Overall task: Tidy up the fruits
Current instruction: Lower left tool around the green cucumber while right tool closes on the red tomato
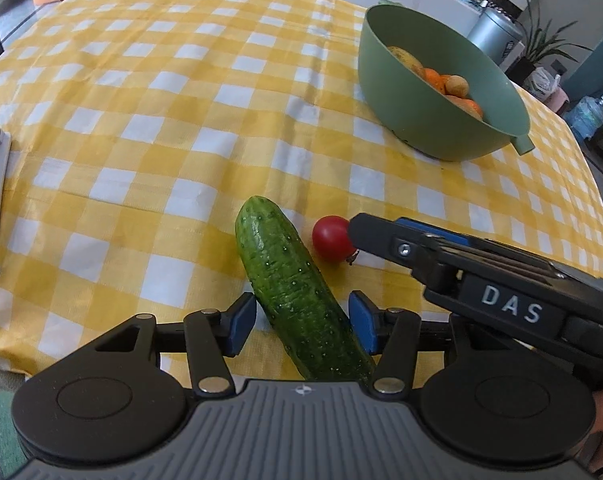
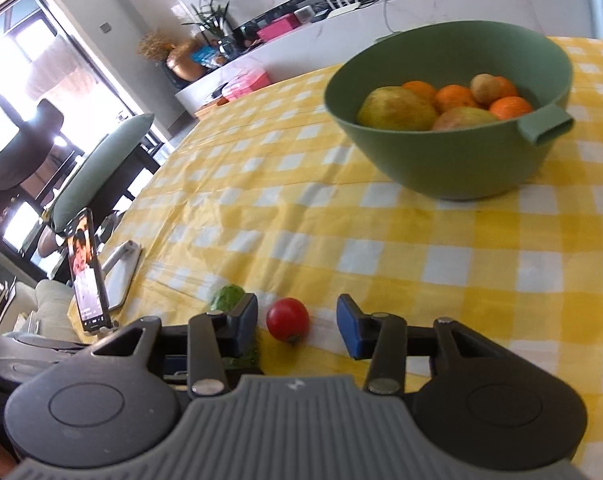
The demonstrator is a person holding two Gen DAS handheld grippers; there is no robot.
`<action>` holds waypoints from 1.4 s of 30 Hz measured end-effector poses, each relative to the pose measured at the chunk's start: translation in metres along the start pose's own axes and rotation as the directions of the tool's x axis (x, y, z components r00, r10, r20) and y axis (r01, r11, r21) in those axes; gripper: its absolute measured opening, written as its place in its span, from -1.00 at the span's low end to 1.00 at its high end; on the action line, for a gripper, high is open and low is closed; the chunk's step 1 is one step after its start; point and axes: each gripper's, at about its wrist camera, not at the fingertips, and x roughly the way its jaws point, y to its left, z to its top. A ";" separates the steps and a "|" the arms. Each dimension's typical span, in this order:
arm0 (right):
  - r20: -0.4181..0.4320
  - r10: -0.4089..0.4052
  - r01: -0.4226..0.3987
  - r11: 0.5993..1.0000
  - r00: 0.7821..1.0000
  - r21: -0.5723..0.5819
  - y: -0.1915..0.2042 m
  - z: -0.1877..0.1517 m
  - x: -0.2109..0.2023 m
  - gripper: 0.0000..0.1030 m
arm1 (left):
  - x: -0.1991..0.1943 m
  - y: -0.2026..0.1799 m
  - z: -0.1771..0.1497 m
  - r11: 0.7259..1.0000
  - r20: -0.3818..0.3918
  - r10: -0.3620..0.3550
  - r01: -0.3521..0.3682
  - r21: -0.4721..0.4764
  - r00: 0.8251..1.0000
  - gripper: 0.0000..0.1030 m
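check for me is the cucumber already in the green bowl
No, the cucumber lies on the checked tablecloth between the left gripper's fingers, while the green bowl stands farther back holding other fruit.

left tongs: tilted steeply down, jaws apart | right tongs: angled down, jaws apart

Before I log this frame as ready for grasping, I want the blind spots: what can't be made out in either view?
- Cucumber, near end: left wrist view, hidden under the left tongs' body.
- Cucumber, right wrist view: only its tip shows behind a right tongs finger.
- Tomato: left wrist view, its right edge is covered by the right tongs' finger.
- Bowl contents: left wrist view, mostly hidden by its wall.
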 end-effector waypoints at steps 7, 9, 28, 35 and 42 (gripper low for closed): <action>-0.031 0.013 -0.013 1.000 0.999 -0.007 0.002 0.000 0.009 -0.26 | -0.001 0.004 -0.003 1.000 0.024 -0.027 0.027 0.001 0.999 0.21; -0.037 0.023 -0.023 1.000 0.999 -0.013 0.002 -0.001 0.010 -0.26 | -0.002 0.006 -0.004 0.999 0.028 -0.037 0.037 0.001 0.999 0.21; -0.097 0.017 -0.020 0.999 0.995 -0.035 0.001 0.002 0.031 -0.55 | 0.003 0.006 -0.003 0.998 0.025 -0.056 0.056 0.024 0.998 0.23; -0.071 -0.038 0.033 0.998 0.997 -0.062 0.002 0.002 0.025 -0.57 | 0.003 0.000 -0.003 0.996 0.038 -0.056 0.053 0.068 0.998 0.11; -0.029 -0.146 0.146 0.989 0.989 0.005 -0.014 0.006 0.011 -0.57 | 0.003 -0.015 0.008 0.988 0.077 -0.061 0.050 0.149 0.995 -0.10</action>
